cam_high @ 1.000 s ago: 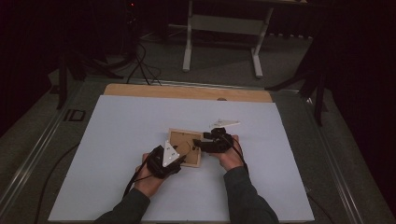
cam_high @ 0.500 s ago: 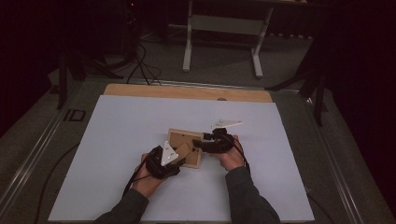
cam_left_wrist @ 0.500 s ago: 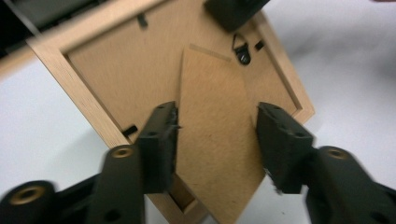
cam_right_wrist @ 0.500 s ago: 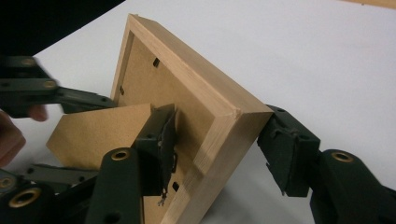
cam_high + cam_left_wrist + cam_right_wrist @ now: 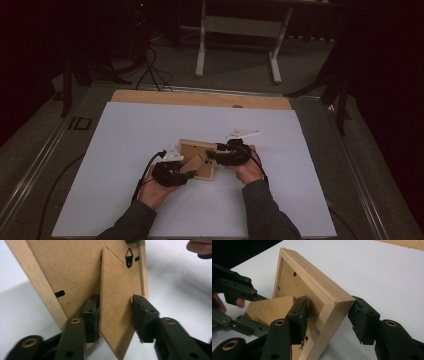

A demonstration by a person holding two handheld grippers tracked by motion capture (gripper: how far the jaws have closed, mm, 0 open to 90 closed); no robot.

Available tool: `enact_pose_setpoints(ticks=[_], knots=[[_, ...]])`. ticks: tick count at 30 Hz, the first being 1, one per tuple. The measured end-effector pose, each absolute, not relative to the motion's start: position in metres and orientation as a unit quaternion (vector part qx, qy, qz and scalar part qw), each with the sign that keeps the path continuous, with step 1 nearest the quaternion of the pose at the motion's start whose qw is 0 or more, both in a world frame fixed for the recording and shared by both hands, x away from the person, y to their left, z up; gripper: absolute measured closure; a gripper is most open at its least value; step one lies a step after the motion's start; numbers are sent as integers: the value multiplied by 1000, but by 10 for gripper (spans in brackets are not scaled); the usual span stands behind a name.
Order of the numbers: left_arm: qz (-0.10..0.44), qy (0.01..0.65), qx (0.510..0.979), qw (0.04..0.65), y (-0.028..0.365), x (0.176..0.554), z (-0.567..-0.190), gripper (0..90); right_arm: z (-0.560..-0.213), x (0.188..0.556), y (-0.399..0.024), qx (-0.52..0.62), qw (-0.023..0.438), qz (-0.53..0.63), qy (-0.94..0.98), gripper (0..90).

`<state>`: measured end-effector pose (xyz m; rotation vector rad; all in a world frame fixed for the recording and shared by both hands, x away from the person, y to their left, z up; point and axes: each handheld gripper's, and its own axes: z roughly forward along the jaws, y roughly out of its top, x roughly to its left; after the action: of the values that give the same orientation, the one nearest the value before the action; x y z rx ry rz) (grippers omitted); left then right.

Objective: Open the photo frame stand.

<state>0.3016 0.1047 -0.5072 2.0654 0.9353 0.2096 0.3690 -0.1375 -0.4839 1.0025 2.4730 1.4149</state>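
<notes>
One table (image 5: pixel 125 150), covered by a white sheet, carries one wooden frame (image 5: pixel 196 159) near its middle, back side up. The frame is pale wood with a brown fibreboard backing, one fold-out stand (image 5: pixel 116 312) of the same board, small black clips and one black hanging hook (image 5: pixel 129 257) near its top edge. No writing can be read on it.

Two grippers work on it. The left gripper (image 5: pixel 113 315) straddles the stand; its jaws have just been closing, the left pad against the board, the right pad beside its edge. The right gripper (image 5: pixel 329 320) brackets a frame corner, jaws just closing, inner pad touching, outer pad still apart.
</notes>
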Motion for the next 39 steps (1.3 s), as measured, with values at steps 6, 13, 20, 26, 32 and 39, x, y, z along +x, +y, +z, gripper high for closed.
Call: enact_pose_setpoints(ticks=[6,13,20,26,32,39], knots=[[90,367,825,420,104,299,-504,640,-482,368,-139,327,58,472,817,525],[104,370,826,412,103,303,-505,652,-477,366,-141,322,69,480,813,570],[118,371,828,404,102,310,-507,655,-473,368,-141,321,73,482,812,581],[125,364,831,402,103,319,-509,655,-470,372,-138,319,85,474,816,581],[132,356,831,406,103,327,-511,654,-469,376,-138,322,90,472,815,581],[143,355,827,412,106,338,-516,657,-465,380,-132,318,111,459,822,579]])
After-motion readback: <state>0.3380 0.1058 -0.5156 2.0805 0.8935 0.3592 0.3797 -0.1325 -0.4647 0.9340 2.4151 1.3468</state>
